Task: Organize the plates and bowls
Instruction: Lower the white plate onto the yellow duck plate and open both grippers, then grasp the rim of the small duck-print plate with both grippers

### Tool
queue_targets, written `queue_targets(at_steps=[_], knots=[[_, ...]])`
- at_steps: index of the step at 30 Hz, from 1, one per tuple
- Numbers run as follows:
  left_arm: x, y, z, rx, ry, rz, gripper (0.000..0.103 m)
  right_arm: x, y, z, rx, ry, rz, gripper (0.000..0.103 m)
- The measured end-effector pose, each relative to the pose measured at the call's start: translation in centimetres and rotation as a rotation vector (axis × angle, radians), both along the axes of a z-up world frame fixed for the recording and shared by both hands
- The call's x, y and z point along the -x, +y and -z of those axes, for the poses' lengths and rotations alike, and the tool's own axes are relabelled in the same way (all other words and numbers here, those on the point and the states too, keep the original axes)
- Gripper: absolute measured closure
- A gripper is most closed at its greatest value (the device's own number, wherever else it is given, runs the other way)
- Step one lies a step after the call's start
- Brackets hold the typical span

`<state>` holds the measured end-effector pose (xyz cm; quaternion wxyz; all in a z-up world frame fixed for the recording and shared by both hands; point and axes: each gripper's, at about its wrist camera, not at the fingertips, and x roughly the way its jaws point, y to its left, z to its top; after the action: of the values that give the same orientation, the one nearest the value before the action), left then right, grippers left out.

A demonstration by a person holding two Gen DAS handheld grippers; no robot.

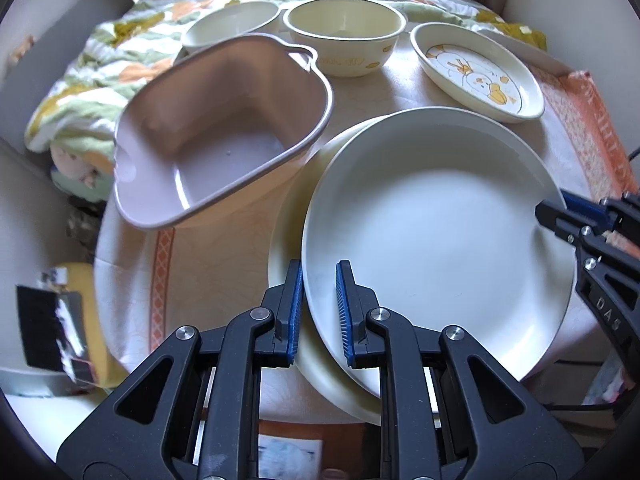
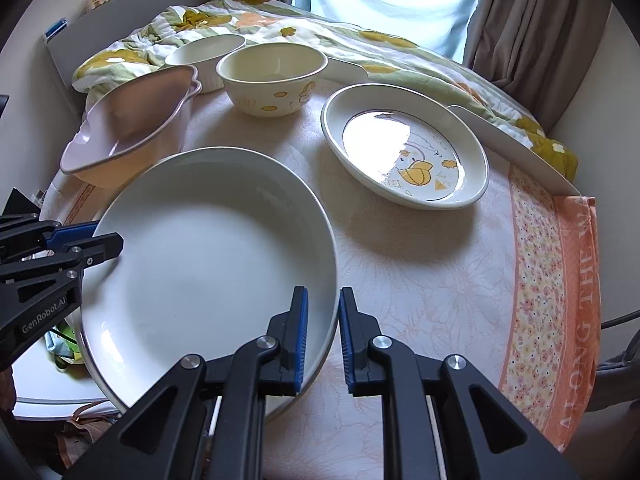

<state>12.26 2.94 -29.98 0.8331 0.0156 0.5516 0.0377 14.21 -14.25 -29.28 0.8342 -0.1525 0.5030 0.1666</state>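
- The pink bowl [image 1: 216,136], squarish with a grey rim and small handles, sits at the left of the surface [image 2: 420,272], which a pale floral cloth covers; the bowl looks tilted in the left wrist view.
- Behind it stands a white ribbed bowl [image 1: 232,26], close against a cream bowl [image 1: 345,36] with yellow cartoon prints on its side.
- The left gripper [image 1: 318,312] has its fingers [image 1: 295,312] on either side of the near-left rim of the large white plate [image 1: 436,232], one finger outside the rim and one inside, narrowly apart; whether the pads press the rim I cannot tell.
- The white plate lies on top of a cream plate [image 1: 288,240], whose edge shows as a crescent along its left side, both at the front of the surface.
- The right gripper [image 2: 323,340] straddles the opposite rim of the same white plate, blue pads on each side of the edge, with a small gap visible, so contact is unclear.
- To the right at the back, well apart from the stacked plates, rests a duck-print dish [image 2: 406,146], oval and cream.
- An orange-bordered edge of the cloth [image 2: 560,280] runs down the right side.
- Beyond the surface lies a flowered quilt [image 2: 360,48] before the curtains [image 2: 528,12].
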Motion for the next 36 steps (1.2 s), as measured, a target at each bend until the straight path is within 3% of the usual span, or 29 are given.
queue_targets(at_steps=[5, 9, 19, 26, 28, 30, 31, 32, 33, 34, 36], knots=[[0.1, -0.5, -0.1, -0.055, -0.009, 0.018, 0.089, 0.1, 0.1, 0.0, 0.004, -0.001, 0.003, 0.089], [0.5, -1.7, -0.9, -0.177, -0.056, 0.056, 0.089, 0.1, 0.2, 0.0, 0.003, -0.001, -0.001, 0.089], [0.6, -1.0, -1.7, -0.1, -0.061, 0.046, 0.089, 0.4, -0.1, -0.5, -0.035, 0.004, 0.008, 0.089], [1.0, -0.5, -6.7, 0.024, -0.134, -0.003, 0.089, 0.2, -2.5, -4.9, -0.136, -0.016, 0.051, 0.089], [1.0, -0.7, -8.6, 0.074, -0.174, -0.009, 0.075, 0.0, -3.7, -6.4, -0.164, -0.015, 0.061, 0.089], [0.7, -1.0, -10.3, 0.099, -0.212, -0.026, 0.007, -0.1, -4.9, -7.8, -0.193, -0.027, 0.068, 0.088], [0.7, -1.2, -11.4, 0.11, -0.257, -0.031, 0.001, -0.1, -5.6, -8.7, -0.207, -0.043, 0.077, 0.078], [0.6, -1.5, -12.3, 0.121, -0.296, -0.027, 0.0, -0.3, -6.4, -9.6, -0.223, -0.058, 0.083, 0.048], [0.4, -1.9, -12.8, 0.129, -0.308, -0.02, 0.0, -0.5, -7.2, -10.5, -0.241, -0.073, 0.084, 0.028], [-0.3, -2.3, -13.3, 0.148, -0.31, -0.008, 0.0, -0.8, -7.9, -11.1, -0.254, -0.09, 0.084, 0.0], [-1.8, -2.6, -13.7, 0.187, -0.291, 0.002, 0.0, -1.5, -9.3, -12.4, -0.27, -0.133, 0.085, 0.0]])
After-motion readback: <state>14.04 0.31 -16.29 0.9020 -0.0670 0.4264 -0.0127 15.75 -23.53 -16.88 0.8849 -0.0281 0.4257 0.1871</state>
